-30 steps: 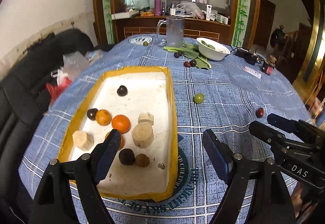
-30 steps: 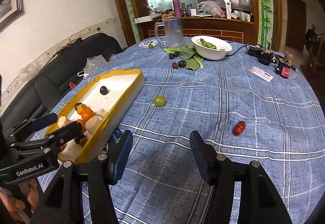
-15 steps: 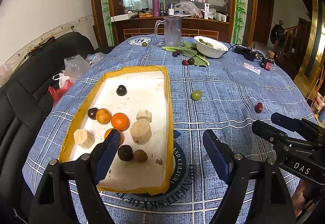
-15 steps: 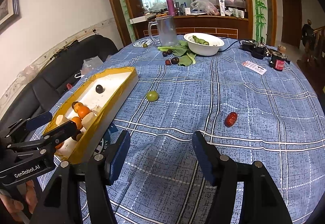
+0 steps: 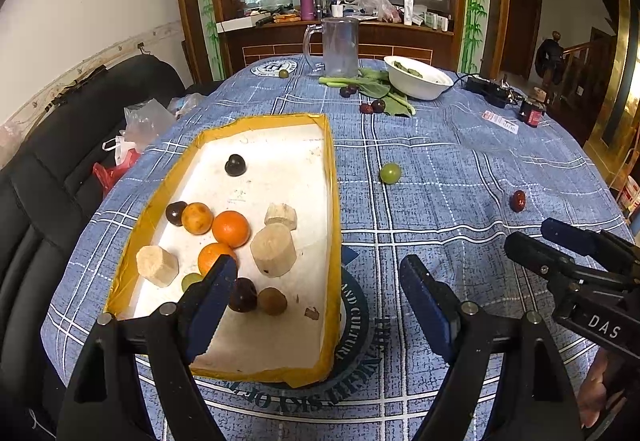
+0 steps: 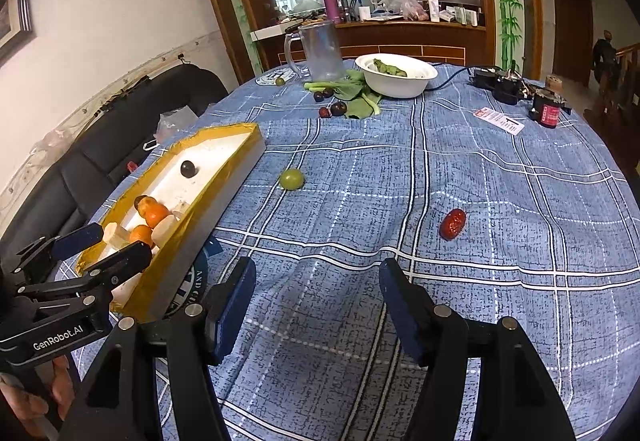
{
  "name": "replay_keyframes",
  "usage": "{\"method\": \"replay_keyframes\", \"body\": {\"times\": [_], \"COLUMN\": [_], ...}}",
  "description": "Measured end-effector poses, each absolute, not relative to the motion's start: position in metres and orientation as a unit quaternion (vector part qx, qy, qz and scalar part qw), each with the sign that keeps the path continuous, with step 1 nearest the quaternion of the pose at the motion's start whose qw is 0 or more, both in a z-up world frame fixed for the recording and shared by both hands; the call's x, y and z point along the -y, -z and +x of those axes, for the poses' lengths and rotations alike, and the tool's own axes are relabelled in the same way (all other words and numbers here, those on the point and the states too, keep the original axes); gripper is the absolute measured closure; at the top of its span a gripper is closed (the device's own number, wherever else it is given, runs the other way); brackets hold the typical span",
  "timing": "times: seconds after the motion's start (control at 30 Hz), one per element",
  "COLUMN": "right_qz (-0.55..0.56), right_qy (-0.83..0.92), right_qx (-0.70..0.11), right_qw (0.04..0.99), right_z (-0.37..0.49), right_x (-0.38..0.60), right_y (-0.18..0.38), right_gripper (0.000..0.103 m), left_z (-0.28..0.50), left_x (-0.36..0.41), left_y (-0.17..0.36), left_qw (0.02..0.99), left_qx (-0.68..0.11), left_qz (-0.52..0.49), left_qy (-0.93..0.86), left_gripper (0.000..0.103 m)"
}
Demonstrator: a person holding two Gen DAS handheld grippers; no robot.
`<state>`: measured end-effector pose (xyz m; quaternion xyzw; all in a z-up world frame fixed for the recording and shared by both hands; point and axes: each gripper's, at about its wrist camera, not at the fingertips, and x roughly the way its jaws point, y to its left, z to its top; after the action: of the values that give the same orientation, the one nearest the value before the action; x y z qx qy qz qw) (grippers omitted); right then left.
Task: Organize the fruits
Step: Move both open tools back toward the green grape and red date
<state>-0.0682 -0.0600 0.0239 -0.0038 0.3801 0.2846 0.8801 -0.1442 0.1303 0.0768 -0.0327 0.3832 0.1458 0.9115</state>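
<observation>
Left gripper (image 5: 316,297) over tray (image 5: 332,201), right gripper (image 6: 316,305) over tablecloth (image 6: 500,201); jaws wide, empty.

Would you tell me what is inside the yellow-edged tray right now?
The tray holds oranges, dark round fruits, pale cut chunks and a green fruit partly hidden behind the left gripper.

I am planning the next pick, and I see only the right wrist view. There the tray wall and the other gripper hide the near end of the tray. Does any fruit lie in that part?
Observer: Yes. In the left wrist view a dark fruit and a brown fruit lie side by side near that end of the tray.
Operator: Is any green fruit already inside?
Observer: Yes, a small green fruit lies next to the near orange.
</observation>
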Motion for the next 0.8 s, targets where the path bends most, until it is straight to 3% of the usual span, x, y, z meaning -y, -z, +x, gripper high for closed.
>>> {"method": "replay_keyframes", "body": {"times": [0.2,0.33,0.63,0.8], "right_qz": [-0.004,0.005,0.069,0.031], "right_qy": [-0.268,-0.232,-0.185,-0.182], "right_qx": [-0.375,-0.367,-0.412,-0.435], "right_qw": [0.887,0.901,0.890,0.882], "right_z": [-0.061,-0.050,-0.003,0.022], "right_x": [0.077,0.110,0.162,0.132], "right_y": [-0.027,-0.034,-0.024,-0.010], "right_gripper": [0.035,0.029,0.029,0.034], "left_z": [-0.138,-0.134,-0.112,-0.089], "left_x": [-0.134,-0.142,-0.131,-0.115], "left_y": [-0.071,-0.068,-0.065,-0.068], "left_qw": [0.908,0.906,0.904,0.906], "left_qx": [-0.390,-0.393,-0.406,-0.412], "left_qz": [-0.033,-0.045,-0.056,-0.050], "left_qy": [-0.148,-0.153,-0.121,-0.084], "left_gripper": [0.020,0.020,0.020,0.021]}}
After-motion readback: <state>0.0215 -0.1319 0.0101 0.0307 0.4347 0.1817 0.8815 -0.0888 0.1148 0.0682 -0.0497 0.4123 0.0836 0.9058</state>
